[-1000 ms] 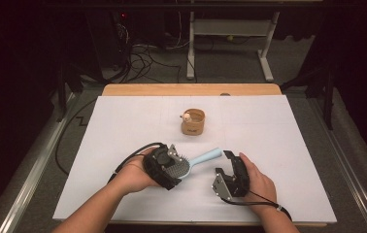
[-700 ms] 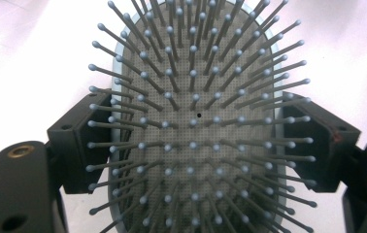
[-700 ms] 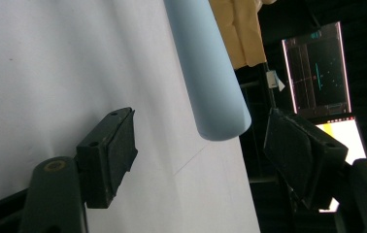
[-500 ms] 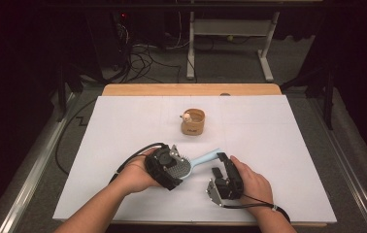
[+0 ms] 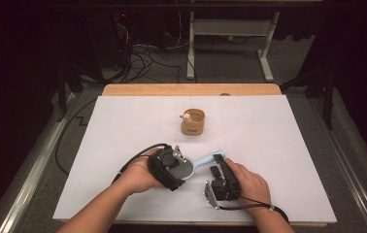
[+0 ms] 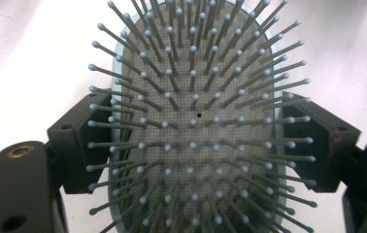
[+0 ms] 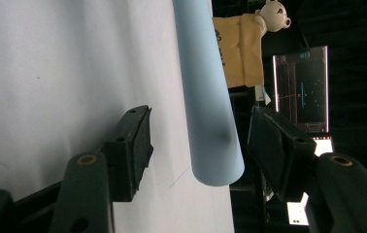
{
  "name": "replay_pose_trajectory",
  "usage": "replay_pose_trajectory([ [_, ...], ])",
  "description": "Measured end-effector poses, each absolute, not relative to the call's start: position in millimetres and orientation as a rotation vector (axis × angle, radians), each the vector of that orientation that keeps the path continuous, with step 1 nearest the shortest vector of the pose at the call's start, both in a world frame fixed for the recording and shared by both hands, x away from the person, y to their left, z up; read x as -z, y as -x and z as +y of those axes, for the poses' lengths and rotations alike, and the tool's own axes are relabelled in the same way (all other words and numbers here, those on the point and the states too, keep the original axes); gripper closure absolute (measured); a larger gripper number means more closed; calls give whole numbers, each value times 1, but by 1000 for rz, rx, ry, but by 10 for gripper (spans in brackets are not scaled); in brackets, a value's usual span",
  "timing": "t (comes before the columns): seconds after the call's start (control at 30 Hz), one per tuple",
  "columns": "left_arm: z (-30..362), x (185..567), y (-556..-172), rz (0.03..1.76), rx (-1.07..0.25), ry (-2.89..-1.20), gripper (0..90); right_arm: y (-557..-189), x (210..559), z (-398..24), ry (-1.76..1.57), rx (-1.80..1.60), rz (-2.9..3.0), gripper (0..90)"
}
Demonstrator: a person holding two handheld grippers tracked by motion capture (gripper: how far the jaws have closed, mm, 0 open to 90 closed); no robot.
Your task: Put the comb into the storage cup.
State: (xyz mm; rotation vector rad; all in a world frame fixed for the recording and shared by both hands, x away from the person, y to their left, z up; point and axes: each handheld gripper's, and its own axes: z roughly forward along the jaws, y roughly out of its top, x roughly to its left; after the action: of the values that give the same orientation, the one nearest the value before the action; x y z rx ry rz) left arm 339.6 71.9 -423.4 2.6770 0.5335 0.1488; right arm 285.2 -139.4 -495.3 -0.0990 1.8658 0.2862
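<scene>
A light blue hairbrush with grey bristles lies low over the white table, its handle pointing right. My left gripper is shut on the brush head, one pad on each side of it. My right gripper is turned on its side at the handle's end. The blue handle runs between its jaws, which have just been closing. A gap remains beside the left pad, and the right pad sits close to the handle.
A tan cup with a small bear figure on its rim stands at mid-table beyond the brush. The white sheet covers the table. Cables and a desk frame lie on the floor beyond the far edge.
The right gripper has shifted left onto the handle's end and its jaws have narrowed around it. The left gripper and the brush head have stayed put.
</scene>
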Motion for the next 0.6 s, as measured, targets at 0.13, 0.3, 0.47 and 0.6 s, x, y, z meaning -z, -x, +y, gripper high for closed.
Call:
replay_pose_trajectory([
  [0.13, 70, 424, -340, 527, -144, -2681, 203, -285, 497, -137, 102, -284, 1856, 479],
  [0.3, 66, 424, -340, 517, -143, -2681, 203, -284, 497, -133, 134, -276, 1838, 520],
  [0.47, 60, 424, -340, 499, -139, -2686, 203, -283, 497, -129, 152, -272, 1833, 560],
  [0.6, 56, 425, -339, 498, -133, -2680, 202, -282, 498, -127, 161, -274, 1830, 587],
])
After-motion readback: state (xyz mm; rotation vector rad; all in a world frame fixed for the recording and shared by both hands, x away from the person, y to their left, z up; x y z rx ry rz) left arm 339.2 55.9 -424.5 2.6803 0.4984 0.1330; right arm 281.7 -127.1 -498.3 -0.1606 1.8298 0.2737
